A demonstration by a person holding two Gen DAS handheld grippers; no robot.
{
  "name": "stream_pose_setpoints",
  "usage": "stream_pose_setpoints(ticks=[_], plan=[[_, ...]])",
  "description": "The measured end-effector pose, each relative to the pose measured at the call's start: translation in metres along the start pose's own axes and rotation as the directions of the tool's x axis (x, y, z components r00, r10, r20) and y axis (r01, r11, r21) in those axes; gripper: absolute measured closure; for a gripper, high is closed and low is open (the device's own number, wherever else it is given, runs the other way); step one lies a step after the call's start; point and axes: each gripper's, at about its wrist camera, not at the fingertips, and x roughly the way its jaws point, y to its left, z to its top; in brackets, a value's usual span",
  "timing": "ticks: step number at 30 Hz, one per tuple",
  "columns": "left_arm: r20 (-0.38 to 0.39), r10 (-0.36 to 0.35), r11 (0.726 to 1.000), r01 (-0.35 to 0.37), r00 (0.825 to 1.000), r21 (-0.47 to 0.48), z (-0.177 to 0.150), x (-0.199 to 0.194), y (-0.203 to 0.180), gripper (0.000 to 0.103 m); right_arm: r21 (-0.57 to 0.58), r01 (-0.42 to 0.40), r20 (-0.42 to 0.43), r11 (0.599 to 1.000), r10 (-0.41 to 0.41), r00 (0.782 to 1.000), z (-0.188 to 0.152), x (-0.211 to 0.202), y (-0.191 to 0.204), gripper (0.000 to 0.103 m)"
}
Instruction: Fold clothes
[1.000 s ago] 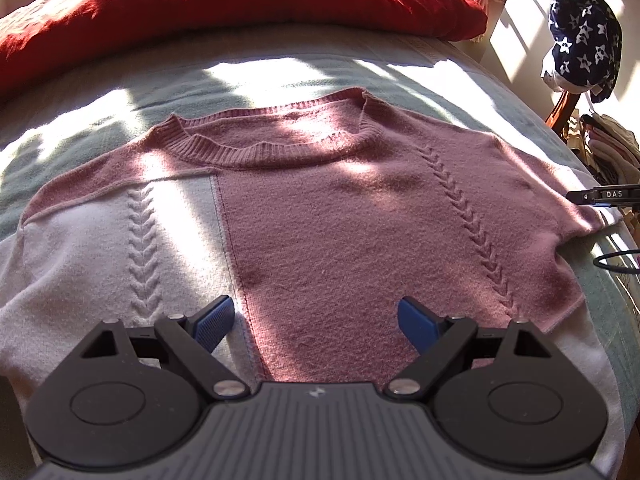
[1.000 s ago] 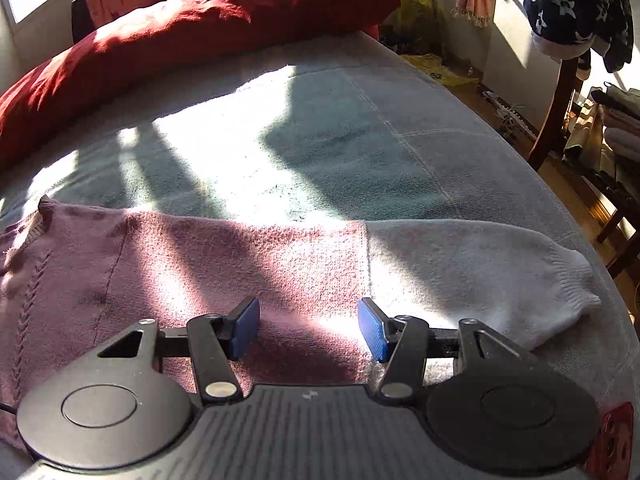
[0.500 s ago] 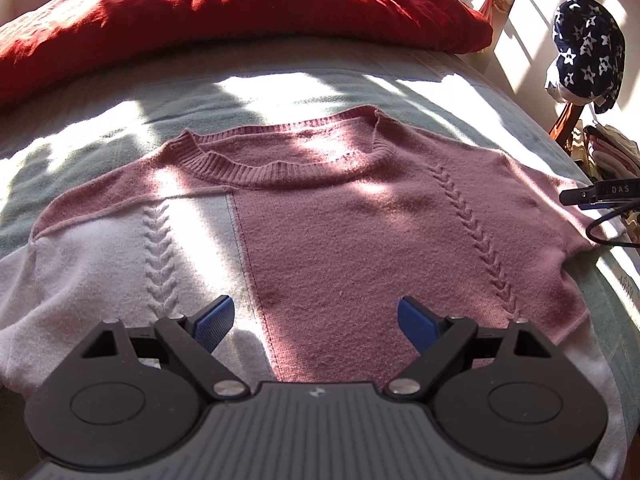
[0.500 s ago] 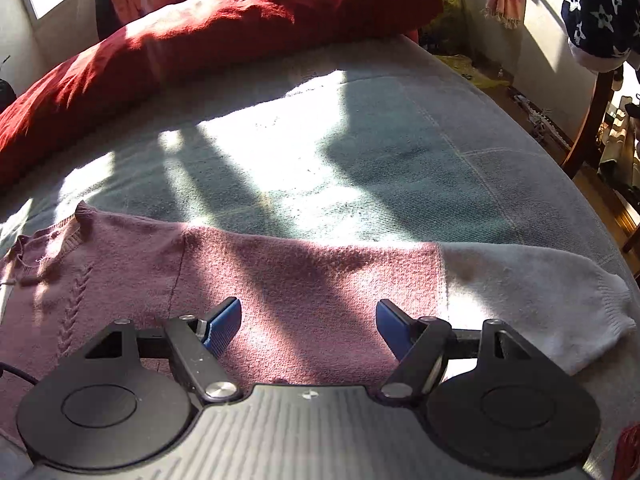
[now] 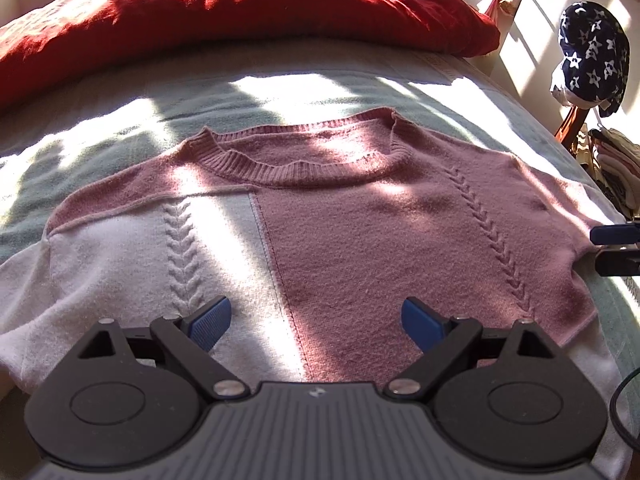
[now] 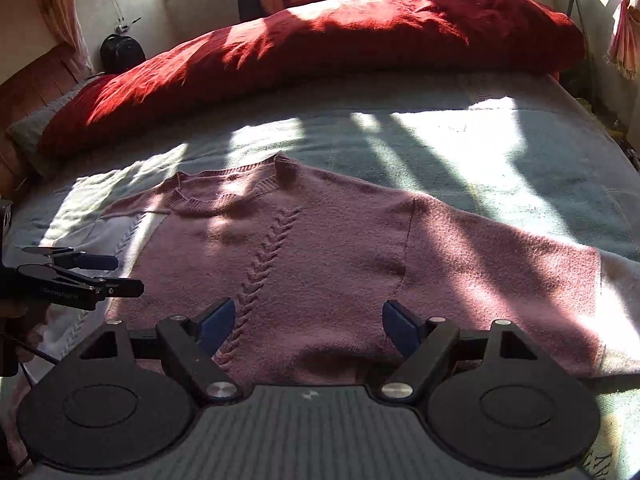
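A pink and white knit sweater [image 5: 360, 240] lies flat, front up, on the pale green bedspread [image 5: 120, 120], neckline towards the far side. My left gripper [image 5: 314, 314] hovers over its lower hem where white meets pink; the jaws are opening slightly with nothing between them. My right gripper [image 6: 309, 314] hangs over the pink body of the sweater [image 6: 320, 260] near the cable pattern, its jaws opening and empty. The right sleeve [image 6: 500, 260] stretches out to the right. Each gripper shows at the edge of the other's view: left gripper [image 6: 120, 274], right gripper [image 5: 612, 244].
A long red pillow [image 5: 240, 12] lies across the far side of the bed. To the right, a navy star-patterned garment [image 5: 592, 56] hangs on a chair above stacked clothes [image 5: 612, 168]. A dark bag [image 6: 122, 54] sits by the window.
My right gripper's jaws have spread wider, and it swung left from the sleeve to the sweater's body. The left gripper has barely moved.
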Motion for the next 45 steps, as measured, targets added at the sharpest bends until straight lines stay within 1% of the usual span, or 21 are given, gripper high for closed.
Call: stream_pose_setpoints(ticks=[3, 5, 6, 7, 8, 9, 13, 14, 17, 19, 21, 23, 25, 27, 30, 32, 34, 36, 38, 42, 45], plan=[[-0.006, 0.002, 1.0, -0.002, 1.0, 0.018, -0.002, -0.001, 0.002, 0.011, -0.085, -0.057, -0.036, 0.995, 0.054, 0.998, -0.014, 0.018, 0.038, 0.019], [-0.021, 0.015, 1.0, -0.015, 1.0, 0.019, -0.005, 0.002, 0.004, 0.011, -0.121, -0.024, -0.053, 0.992, 0.017, 0.998, -0.021, 0.037, 0.048, 0.019], [-0.029, 0.017, 1.0, -0.017, 0.999, 0.018, -0.007, 0.003, 0.006, 0.011, -0.131, 0.01, -0.065, 0.991, -0.019, 0.998, -0.025, 0.045, 0.05, 0.019], [-0.034, 0.018, 1.0, -0.018, 0.999, 0.018, -0.009, 0.004, 0.007, 0.011, -0.131, 0.074, -0.081, 0.989, -0.085, 0.993, -0.029, 0.052, 0.045, 0.019], [-0.028, 0.012, 1.0, -0.011, 1.0, 0.022, -0.011, 0.003, 0.008, 0.011, -0.131, 0.111, -0.077, 0.985, -0.122, 0.99, -0.032, 0.052, 0.037, 0.019], [-0.027, 0.005, 1.0, -0.004, 1.0, 0.026, -0.012, 0.002, 0.009, 0.011, -0.119, 0.114, -0.065, 0.986, -0.122, 0.99, -0.037, 0.046, 0.029, 0.019], [-0.012, -0.041, 0.999, 0.041, 0.999, 0.015, -0.014, -0.006, 0.013, 0.011, -0.066, 0.186, -0.103, 0.98, -0.192, 0.976, -0.046, 0.023, 0.023, 0.019], [-0.006, -0.057, 0.998, 0.057, 0.998, 0.01, -0.014, -0.009, 0.013, 0.011, -0.057, 0.196, -0.109, 0.979, -0.201, 0.973, -0.046, 0.018, 0.025, 0.019], [0.01, -0.101, 0.995, 0.101, 0.995, 0.021, -0.017, -0.017, 0.013, 0.011, -0.039, 0.181, -0.1, 0.983, -0.184, 0.978, -0.039, 0.017, 0.044, 0.018], [-0.018, -0.106, 0.994, 0.107, 0.994, 0.027, -0.022, -0.016, 0.014, 0.011, -0.028, 0.185, -0.112, 0.982, -0.187, 0.976, -0.04, 0.03, 0.053, 0.017], [-0.041, -0.136, 0.991, 0.135, 0.99, -0.015, -0.033, -0.016, 0.021, 0.011, 0.004, 0.202, -0.144, 0.979, -0.2, 0.969, -0.048, 0.046, 0.055, 0.015], [-0.034, -0.165, 0.986, 0.163, 0.986, -0.038, -0.043, -0.02, 0.028, 0.011, 0.019, 0.211, -0.132, 0.977, -0.207, 0.969, -0.054, 0.049, 0.056, 0.005], [-0.034, -0.188, 0.981, 0.186, 0.982, -0.057, -0.046, -0.025, 0.034, 0.011, 0.025, 0.233, -0.15, 0.972, -0.226, 0.962, -0.055, 0.051, 0.058, 0.0], [-0.036, -0.222, 0.968, 0.216, 0.974, -0.128, -0.041, -0.029, 0.042, 0.011, 0.034, 0.253, -0.156, 0.967, -0.245, 0.957, -0.056, 0.053, 0.059, 0.0], [-0.004, -0.254, 0.948, 0.248, 0.967, -0.2, -0.025, -0.036, 0.054, 0.011, 0.061, 0.294, -0.167, 0.954, -0.281, 0.945, -0.053, 0.058, 0.062, 0.0], [0.041, -0.247, 0.95, 0.251, 0.968, -0.186, -0.013, -0.039, 0.058, 0.011, 0.088, 0.33, -0.178, 0.94, -0.312, 0.933, -0.048, 0.06, 0.066, 0.0], [0.061, -0.233, 0.95, 0.241, 0.97, -0.198, -0.006, -0.031, 0.063, 0.011, 0.09, 0.356, -0.178, 0.93, -0.337, 0.925, -0.043, 0.06, 0.073, 0.0], [0.068, -0.199, 0.951, 0.21, 0.978, -0.227, -0.003, -0.016, 0.067, 0.011, 0.055, 0.333, -0.136, 0.941, -0.323, 0.937, -0.036, 0.055, 0.083, 0.0], [0.029, -0.135, 0.957, 0.137, 0.99, -0.256, -0.009, -0.003, 0.07, 0.012, -0.009, 0.302, -0.088, 0.953, -0.302, 0.949, -0.026, 0.052, 0.09, 0.0], [0.064, -0.085, 0.943, 0.101, 0.994, -0.318, -0.032, -0.014, 0.07, 0.011, -0.163, 0.234, -0.024, 0.958, -0.241, 0.97, 0.007, 0.063, 0.089, 0.0], [0.04, -0.043, 0.94, 0.054, 0.998, -0.336, -0.034, -0.024, 0.065, 0.011, -0.257, 0.186, 0.022, 0.948, -0.186, 0.982, 0.035, 0.076, 0.08, 0.0]])
